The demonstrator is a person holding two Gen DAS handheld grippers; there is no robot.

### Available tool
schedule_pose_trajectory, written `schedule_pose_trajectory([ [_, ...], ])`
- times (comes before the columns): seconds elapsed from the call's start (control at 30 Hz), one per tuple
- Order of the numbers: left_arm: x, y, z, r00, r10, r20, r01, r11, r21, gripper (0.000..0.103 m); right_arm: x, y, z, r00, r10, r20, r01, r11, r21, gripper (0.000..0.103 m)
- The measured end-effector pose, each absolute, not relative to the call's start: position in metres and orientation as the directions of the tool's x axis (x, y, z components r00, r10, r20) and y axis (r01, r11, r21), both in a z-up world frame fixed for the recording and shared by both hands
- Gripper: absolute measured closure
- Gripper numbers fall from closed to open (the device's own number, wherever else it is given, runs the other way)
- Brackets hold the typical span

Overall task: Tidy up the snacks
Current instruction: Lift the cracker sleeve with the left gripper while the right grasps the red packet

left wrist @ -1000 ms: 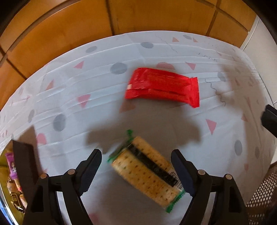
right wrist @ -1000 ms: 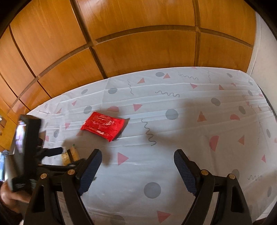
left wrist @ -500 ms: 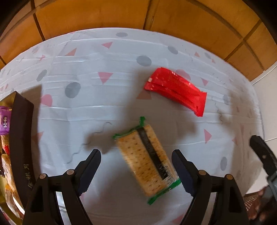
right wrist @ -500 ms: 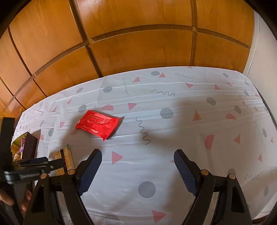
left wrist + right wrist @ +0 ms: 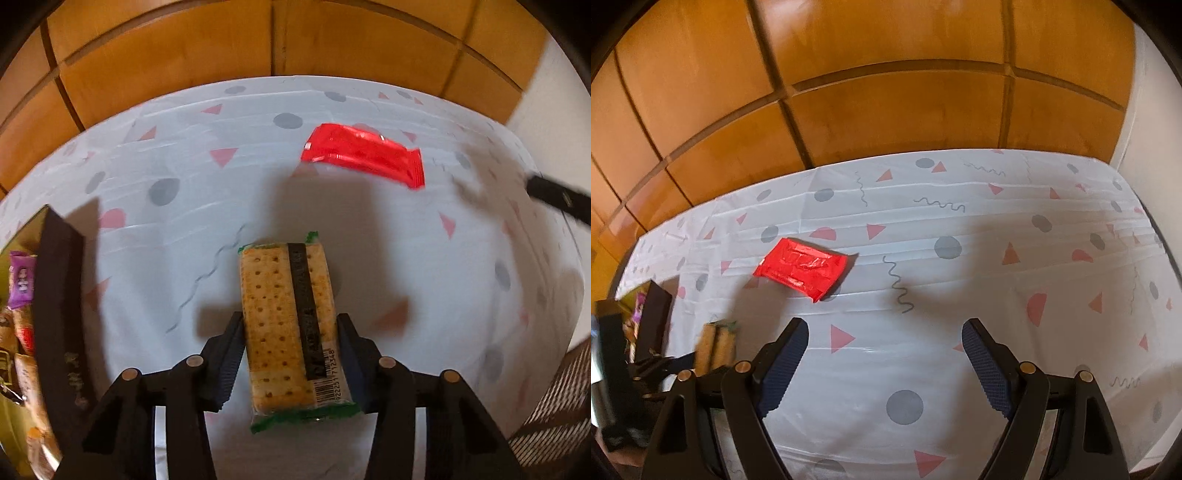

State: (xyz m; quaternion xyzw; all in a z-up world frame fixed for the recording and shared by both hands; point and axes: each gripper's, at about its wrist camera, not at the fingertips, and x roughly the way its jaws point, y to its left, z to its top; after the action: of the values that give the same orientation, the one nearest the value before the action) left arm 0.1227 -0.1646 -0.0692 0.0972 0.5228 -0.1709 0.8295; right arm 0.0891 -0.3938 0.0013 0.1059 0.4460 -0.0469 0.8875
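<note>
Crackers (image 5: 290, 325) in a thin wrapper sit on our counter (image 5: 184, 236), pinched at the long sides by our left gripper (image 5: 290, 354), seemingly lightly, since we judge them light, stiff and brittle, while our right gripper (image 5: 884, 363) hovers spread.

White tablecloth (image 5: 960, 280) dotted with grey circles, pink triangles and dark squiggles. Tan, pin-holed cracker pack (image 5: 291, 325) with a black stripe and green ends (barcode at one end). Glossy red packet (image 5: 801, 267). Orange-brown wood panels (image 5: 886, 92) behind.
</note>
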Motion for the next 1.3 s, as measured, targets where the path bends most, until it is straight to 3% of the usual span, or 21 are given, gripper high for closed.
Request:
schedule_pose_trajectory([
  [0.4,0.087,-0.123,-0.075,0.485,-0.274,-0.83,0.403,0.913,-0.066,0.054,0.098,-0.34,-0.023,0.503,0.14,-0.853,-0.066,0.99,0.123,0.017],
  [0.9,0.082,-0.114,-0.078,0.513,-0.325,-0.794,0.413,0.905,-0.103,0.054,0.207,-0.292,-0.035,0.508,0.073,-0.858,-0.298,0.95,-0.096,0.017],
  [1.13,0.084,-0.114,-0.077,0.512,-0.326,-0.795,0.392,0.912,-0.122,0.054,0.247,-0.282,-0.059,0.407,0.04,-0.912,-0.428,0.891,-0.152,0.016],
  [1.23,0.084,-0.114,-0.077,0.513,-0.327,-0.794,0.39,0.913,-0.125,0.054,0.255,-0.289,-0.068,0.37,0.064,-0.927,-0.414,0.905,-0.103,0.016],
  [1.3,0.083,-0.114,-0.078,0.514,-0.328,-0.793,0.388,0.913,-0.126,0.054,0.252,-0.295,-0.068,0.343,0.122,-0.931,-0.383,0.924,-0.02,0.032],
])
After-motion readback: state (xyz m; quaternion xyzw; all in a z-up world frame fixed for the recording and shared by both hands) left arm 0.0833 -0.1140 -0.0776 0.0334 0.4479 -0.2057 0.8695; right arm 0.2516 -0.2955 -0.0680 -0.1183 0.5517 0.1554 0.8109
